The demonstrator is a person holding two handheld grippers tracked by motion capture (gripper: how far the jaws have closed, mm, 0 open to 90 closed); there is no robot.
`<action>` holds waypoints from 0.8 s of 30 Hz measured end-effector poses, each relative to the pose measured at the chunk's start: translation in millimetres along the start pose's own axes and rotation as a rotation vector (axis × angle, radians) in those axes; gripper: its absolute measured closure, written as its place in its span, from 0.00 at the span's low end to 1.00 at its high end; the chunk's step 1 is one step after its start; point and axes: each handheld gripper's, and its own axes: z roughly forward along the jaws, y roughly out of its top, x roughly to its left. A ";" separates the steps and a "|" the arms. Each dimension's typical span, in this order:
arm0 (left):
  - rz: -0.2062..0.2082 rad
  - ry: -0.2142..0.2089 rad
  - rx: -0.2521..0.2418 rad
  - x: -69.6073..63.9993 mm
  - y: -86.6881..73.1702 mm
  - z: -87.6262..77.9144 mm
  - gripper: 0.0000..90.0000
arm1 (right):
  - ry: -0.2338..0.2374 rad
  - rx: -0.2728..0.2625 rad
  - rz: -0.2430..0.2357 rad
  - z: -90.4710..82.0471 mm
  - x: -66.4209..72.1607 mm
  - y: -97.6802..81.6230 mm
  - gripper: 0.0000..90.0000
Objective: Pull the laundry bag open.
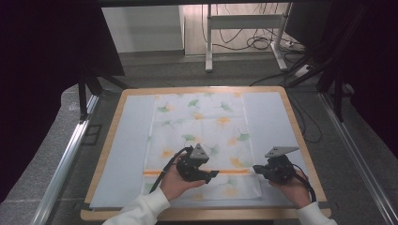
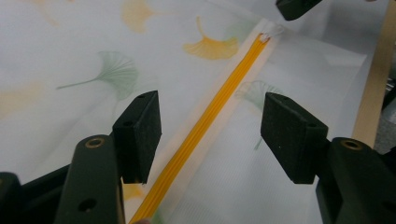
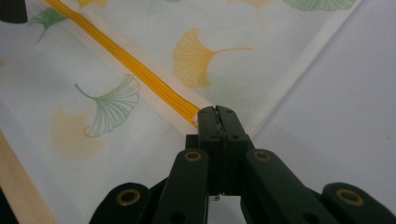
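Note:
A translucent bag (image 1: pixel 202 126) printed with green and orange ginkgo leaves lies flat on the table. An orange zipper strip (image 1: pixel 234 171) runs across it near the front. My left gripper (image 1: pixel 212 174) hovers over the zipper's middle, open, its pads on either side of the strip (image 2: pixel 215 109) without touching it. My right gripper (image 1: pixel 257 168) is at the zipper's right end, jaws shut together (image 3: pixel 218 112) where the orange strip (image 3: pixel 126 63) stops, pinching the bag's edge there. In the left gripper view the right gripper's tip (image 2: pixel 296 7) sits just past the puckered zipper end.
The bag rests on a pale sheet (image 1: pixel 122 140) covering a wooden table (image 1: pixel 300 140). Metal rails (image 1: pixel 65 159) run along both sides of the table. A white frame stand (image 1: pixel 244 21) and cables lie on the floor behind.

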 end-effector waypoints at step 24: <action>-0.029 -0.014 0.048 7.5 -5.4 21.8 0.42 | 0.030 0.042 0.015 10.7 -5.4 -2.1 0.99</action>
